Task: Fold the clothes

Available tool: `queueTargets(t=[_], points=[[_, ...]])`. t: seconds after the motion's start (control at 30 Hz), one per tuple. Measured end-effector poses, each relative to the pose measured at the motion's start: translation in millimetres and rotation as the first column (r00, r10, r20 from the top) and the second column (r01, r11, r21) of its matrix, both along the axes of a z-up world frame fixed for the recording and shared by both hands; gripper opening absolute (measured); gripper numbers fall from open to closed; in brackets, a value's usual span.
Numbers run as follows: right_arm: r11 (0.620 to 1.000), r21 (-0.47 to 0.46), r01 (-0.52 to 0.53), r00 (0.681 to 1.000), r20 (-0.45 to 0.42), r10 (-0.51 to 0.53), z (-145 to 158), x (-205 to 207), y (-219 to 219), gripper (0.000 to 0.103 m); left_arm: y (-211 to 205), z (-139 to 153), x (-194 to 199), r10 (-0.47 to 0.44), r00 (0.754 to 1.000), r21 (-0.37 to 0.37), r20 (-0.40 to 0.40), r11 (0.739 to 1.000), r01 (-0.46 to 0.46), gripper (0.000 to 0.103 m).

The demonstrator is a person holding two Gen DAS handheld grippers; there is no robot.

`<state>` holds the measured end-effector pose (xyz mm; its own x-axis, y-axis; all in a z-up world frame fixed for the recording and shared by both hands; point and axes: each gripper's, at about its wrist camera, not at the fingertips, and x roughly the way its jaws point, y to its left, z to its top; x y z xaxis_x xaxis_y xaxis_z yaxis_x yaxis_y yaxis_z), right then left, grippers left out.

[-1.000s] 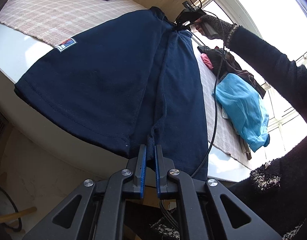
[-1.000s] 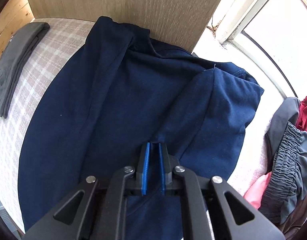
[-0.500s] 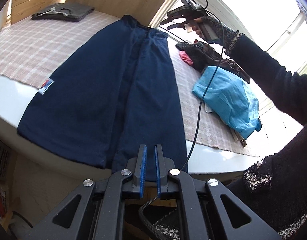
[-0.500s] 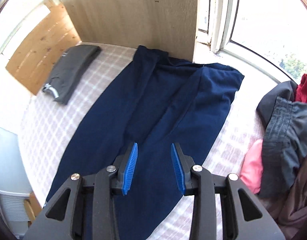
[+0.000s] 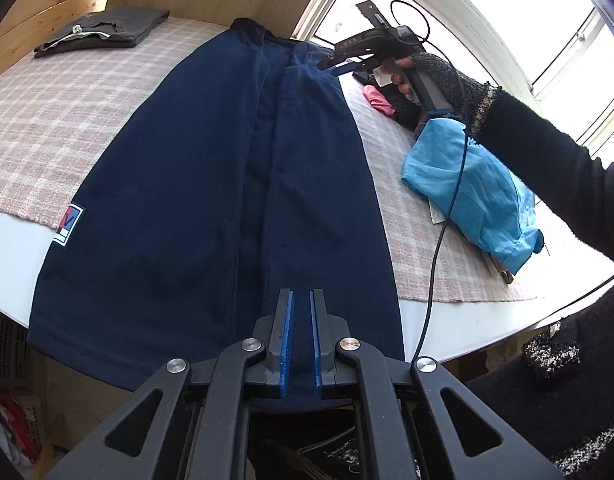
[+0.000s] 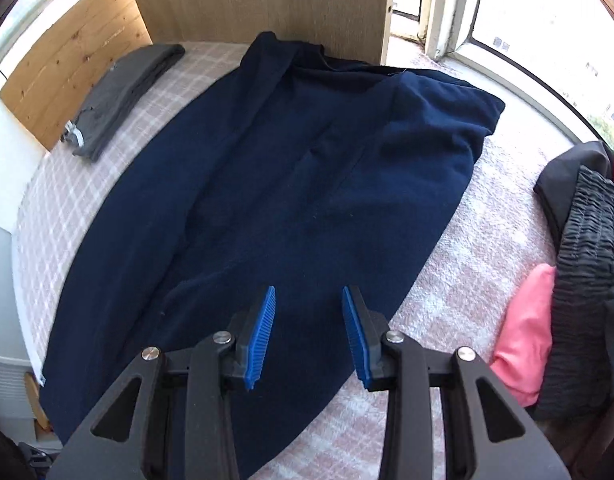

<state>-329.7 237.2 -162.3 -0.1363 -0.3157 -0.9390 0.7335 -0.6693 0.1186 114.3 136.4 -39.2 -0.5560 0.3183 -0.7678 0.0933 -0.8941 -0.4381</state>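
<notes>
Checked pink cloth (image 5: 67,92) on white table (image 5: 11,240), wood wall, windows; left tongs (image 5: 300,340) pinch navy garment (image 5: 227,184), right tongs (image 6: 309,336) agape.

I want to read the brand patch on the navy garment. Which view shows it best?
The left wrist view: the patch shows near the navy garment's hem, at the table edge. In the right wrist view the garment fills the frame, but no patch is visible.

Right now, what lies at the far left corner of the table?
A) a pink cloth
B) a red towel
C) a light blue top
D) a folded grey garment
D: the folded grey garment lies at the far left corner, beyond the navy garment.
</notes>
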Motion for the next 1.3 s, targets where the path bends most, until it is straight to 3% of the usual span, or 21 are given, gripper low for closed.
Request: queueTargets(t=[0.07, 0.13, 0.27, 0.33, 0.4, 0.53, 0.63, 1.0, 1.13, 1.23, 1.27, 1.3], points=[[0.995, 0.101, -0.003, 1.000, -0.015, 0.004, -9, -1, -2, 0.034, -1, 0, 4, 0.027, 1.000, -0.011, 0.004, 1.000, -0.027, 0.006], [0.991, 0.134, 0.023, 0.999, -0.046, -0.017, 0, -2, -1, 0.035, -6, 2, 15, 0.068, 0.998, -0.037, 0.002, 0.997, -0.068, 0.006], [0.999, -0.014, -0.040, 0.999, 0.005, 0.040, 34, 9, -22, 0.041, -9, 3, 39, 0.126, 0.992, -0.134, 0.022, 0.983, -0.122, 0.008], [0.997, -0.051, -0.062, 0.997, 0.037, 0.064, 38, 13, -41, 0.051, -2, 0, 44, 0.111, 0.993, -0.190, 0.047, 0.977, -0.100, 0.012], [0.996, -0.060, -0.065, 0.993, 0.090, 0.071, 31, 13, -57, 0.051, 8, -3, 45, 0.077, 0.995, -0.251, 0.067, 0.966, -0.058, 0.013], [0.998, -0.037, -0.055, 0.986, 0.155, 0.060, 7, 11, -74, 0.051, 27, -4, 38, 0.008, 0.998, -0.318, 0.068, 0.948, 0.014, 0.026], [0.998, -0.043, -0.045, 0.980, 0.192, 0.053, 0, 12, -77, 0.051, 34, -9, 30, -0.012, 0.996, -0.389, 0.090, 0.920, 0.046, 0.027], [0.992, -0.028, -0.120, 0.983, 0.135, 0.122, 9, 22, -92, 0.051, 20, -22, 20, 0.004, 0.987, -0.415, 0.161, 0.908, 0.064, 0.027], [0.990, -0.020, -0.141, 0.979, 0.146, 0.143, 4, 26, -95, 0.051, 16, -20, 22, 0.010, 0.987, -0.401, 0.162, 0.914, 0.056, 0.009], [0.987, -0.018, -0.161, 0.974, 0.156, 0.162, -1, 29, -96, 0.050, 15, -20, 24, 0.007, 0.987, -0.396, 0.160, 0.916, 0.058, 0.008], [0.986, -0.017, -0.167, 0.973, 0.160, 0.168, -3, 30, -96, 0.045, 15, -20, 25, 0.004, 0.987, -0.397, 0.161, 0.916, 0.061, 0.007], [0.984, -0.014, -0.178, 0.971, 0.158, 0.178, -3, 31, -96, 0.027, 16, -19, 26, 0.001, 0.987, -0.399, 0.161, 0.915, 0.064, 0.007]])
